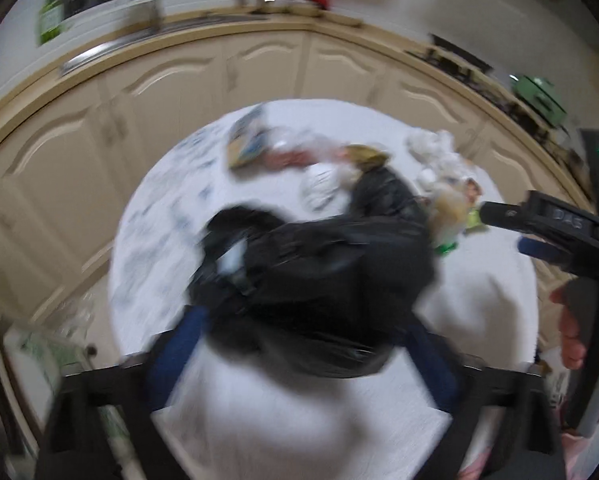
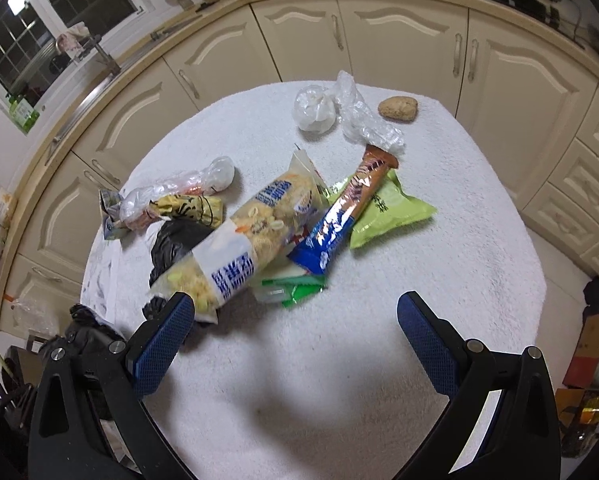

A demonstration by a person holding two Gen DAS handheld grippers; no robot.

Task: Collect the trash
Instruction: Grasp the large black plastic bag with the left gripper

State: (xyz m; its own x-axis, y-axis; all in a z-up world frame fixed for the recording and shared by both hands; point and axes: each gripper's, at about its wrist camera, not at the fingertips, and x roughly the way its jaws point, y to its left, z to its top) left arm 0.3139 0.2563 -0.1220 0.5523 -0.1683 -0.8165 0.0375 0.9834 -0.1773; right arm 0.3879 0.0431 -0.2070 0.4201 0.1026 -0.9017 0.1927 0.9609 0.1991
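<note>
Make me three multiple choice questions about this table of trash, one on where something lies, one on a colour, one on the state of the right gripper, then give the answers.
1. Where does the brown lump lie?
A. at the table's far edge, beside the clear plastic wrap
B. between the right gripper's fingers
C. on the kitchen counter

2. What colour is the trash bag in front of the left gripper?
A. white
B. black
C. green

3. How does the right gripper stand?
A. shut on the green packet
B. shut with nothing held
C. open, nothing between its fingers

Answers: 1 A, it rests on the white cloth next to the wrap; 2 B, dark glossy plastic fills the left wrist view; 3 C, both blue pads stand wide apart over bare cloth.
</note>
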